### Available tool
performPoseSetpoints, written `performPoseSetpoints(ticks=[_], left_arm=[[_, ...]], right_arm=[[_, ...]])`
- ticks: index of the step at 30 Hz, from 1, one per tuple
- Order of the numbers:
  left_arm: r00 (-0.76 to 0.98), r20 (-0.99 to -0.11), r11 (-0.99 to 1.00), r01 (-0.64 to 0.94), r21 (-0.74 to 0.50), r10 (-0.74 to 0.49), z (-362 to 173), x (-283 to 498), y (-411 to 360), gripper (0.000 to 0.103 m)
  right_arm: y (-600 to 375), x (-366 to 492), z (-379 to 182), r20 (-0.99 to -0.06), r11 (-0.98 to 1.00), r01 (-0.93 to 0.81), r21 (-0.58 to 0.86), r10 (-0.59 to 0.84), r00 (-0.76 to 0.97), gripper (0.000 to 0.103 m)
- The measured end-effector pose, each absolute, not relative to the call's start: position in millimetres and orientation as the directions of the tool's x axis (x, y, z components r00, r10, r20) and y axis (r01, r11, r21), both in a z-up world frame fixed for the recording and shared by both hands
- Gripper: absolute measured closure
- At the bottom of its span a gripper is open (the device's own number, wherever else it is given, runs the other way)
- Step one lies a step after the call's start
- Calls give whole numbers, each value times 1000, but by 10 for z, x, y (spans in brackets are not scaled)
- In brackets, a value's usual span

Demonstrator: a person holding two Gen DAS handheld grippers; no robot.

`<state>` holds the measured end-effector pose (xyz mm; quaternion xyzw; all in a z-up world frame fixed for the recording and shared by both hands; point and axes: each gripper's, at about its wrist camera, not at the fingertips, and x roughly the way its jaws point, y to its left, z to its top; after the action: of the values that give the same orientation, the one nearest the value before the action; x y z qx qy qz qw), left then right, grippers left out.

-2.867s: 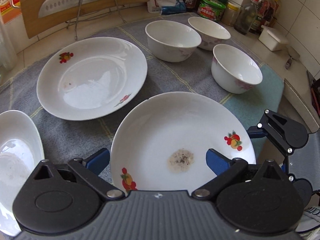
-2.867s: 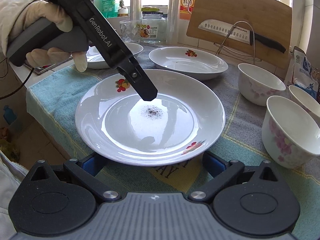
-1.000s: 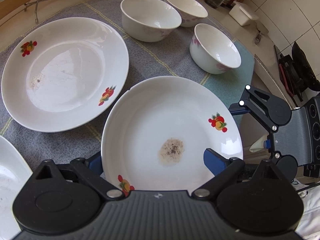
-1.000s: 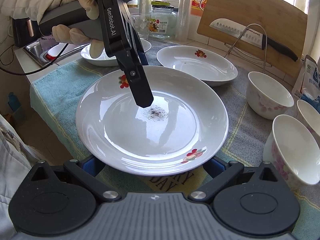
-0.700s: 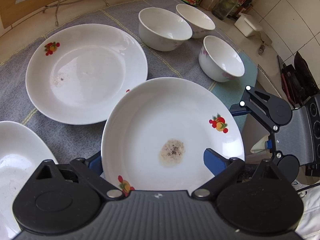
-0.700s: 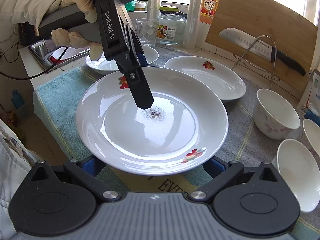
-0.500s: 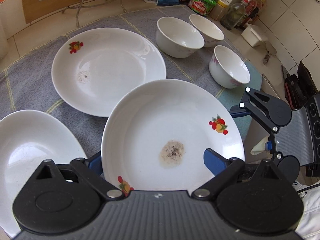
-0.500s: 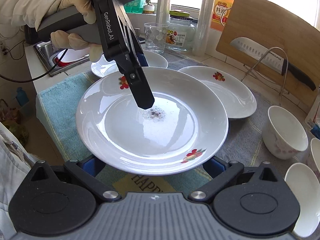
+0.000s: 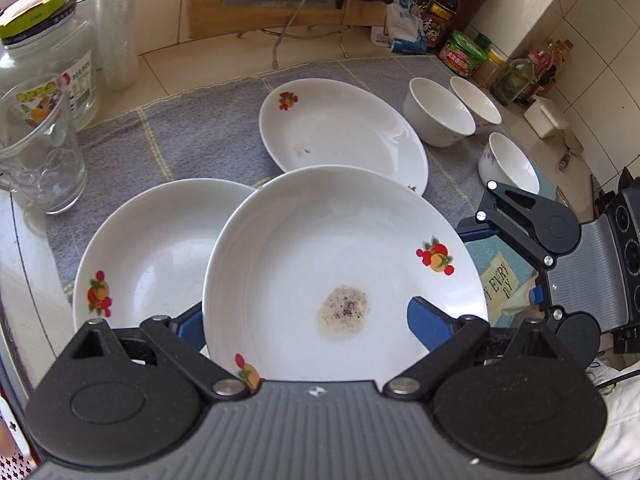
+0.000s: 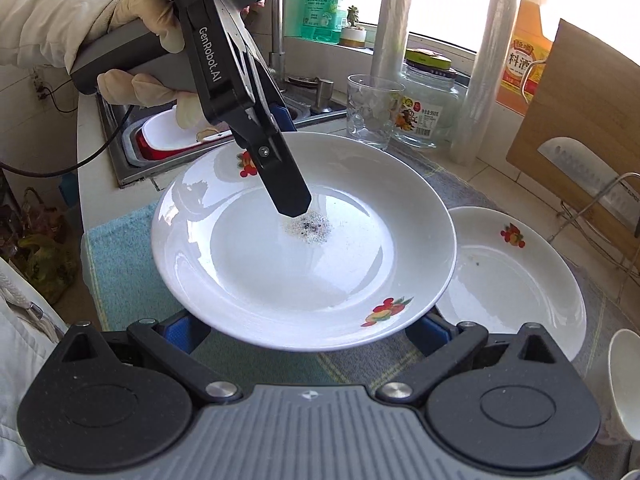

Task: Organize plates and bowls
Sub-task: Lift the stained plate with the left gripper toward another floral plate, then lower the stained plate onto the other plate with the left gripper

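Blue-padded fingers of the left gripper (image 9: pixel 308 322) stand spread wide at the near rim of the stained plate (image 9: pixel 340 240), 1 finger reaching over it toward the stain and the other seemingly beneath. The right gripper (image 10: pixel 310 332), equally spread, props the opposite rim from below. Neither looks to be squeezing. Since a moment ago the pair has lifted this plate off the grey towel (image 9: pixel 200 128) and carried it toward the drinking glass (image 9: pixel 40 148), so it now hangs partly over the clean plate (image 9: pixel 148 248) lying nearest that glass. Stacking seems close, with centring and lowering left to do. Counted: 3 plates, the 3rd (image 9: pixel 344 136) lying farther from the glass, and 3 bowls (image 9: pixel 438 118) (image 9: pixel 476 104) (image 9: pixel 508 160) farthest from it, untouched.
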<state>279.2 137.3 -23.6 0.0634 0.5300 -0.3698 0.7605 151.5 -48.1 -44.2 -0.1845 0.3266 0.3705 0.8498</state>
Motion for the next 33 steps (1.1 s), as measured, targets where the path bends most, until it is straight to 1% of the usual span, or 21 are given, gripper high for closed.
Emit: performPoseSetpoints(ticks=[5, 15, 33], left_arm=[[173, -850, 728, 616, -300, -497, -271, 2884, 1630, 6], [173, -842, 730, 605, -319, -511, -372, 2989, 1850, 6], [196, -849, 770, 552, -319, -491, -515, 3102, 1827, 6]], right_arm=[[-247, 1653, -472, -695, 647, -760, -64, 517, 499, 0], [-24, 1788, -489, -719, 641, -765, -65, 501, 481, 0], [-66, 1951, -467, -738, 599, -799, -54, 515, 437, 0]])
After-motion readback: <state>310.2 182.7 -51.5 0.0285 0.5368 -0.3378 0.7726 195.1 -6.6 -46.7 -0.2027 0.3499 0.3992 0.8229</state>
